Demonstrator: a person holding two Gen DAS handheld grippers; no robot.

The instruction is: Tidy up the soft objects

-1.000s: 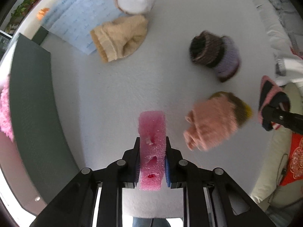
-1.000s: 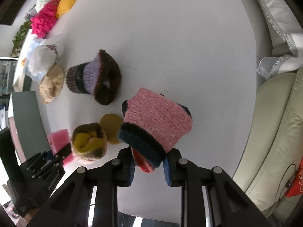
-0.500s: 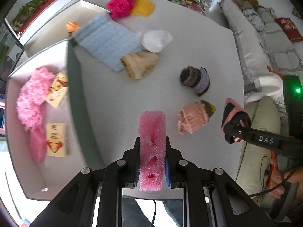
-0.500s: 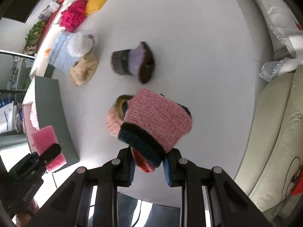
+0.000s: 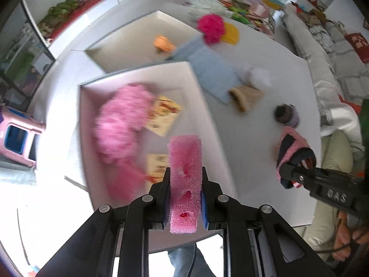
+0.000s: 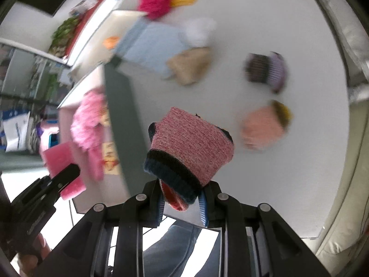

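Left gripper (image 5: 185, 198): closed on pink foam block (image 5: 184, 180), held upright above the near end of the white box (image 5: 203, 106). The box already holds a fluffy pink item (image 5: 122, 124) and printed cards.

Right gripper (image 6: 182, 198): clamped on the rim of the pink-and-navy knit hat (image 6: 191, 147), carried above the bench (image 6: 288, 18), just beside the box wall.

Remaining on the bench: peach hat (image 6: 263, 127), purple-brown hat (image 6: 267, 71), tan hat (image 6: 191, 65), blue knit cloth (image 6: 150, 46).

Step, as judged: transport to box. Next move calls for lowering the foam inside the walls and opening the gripper; the hat needs carrying further left over the wall.
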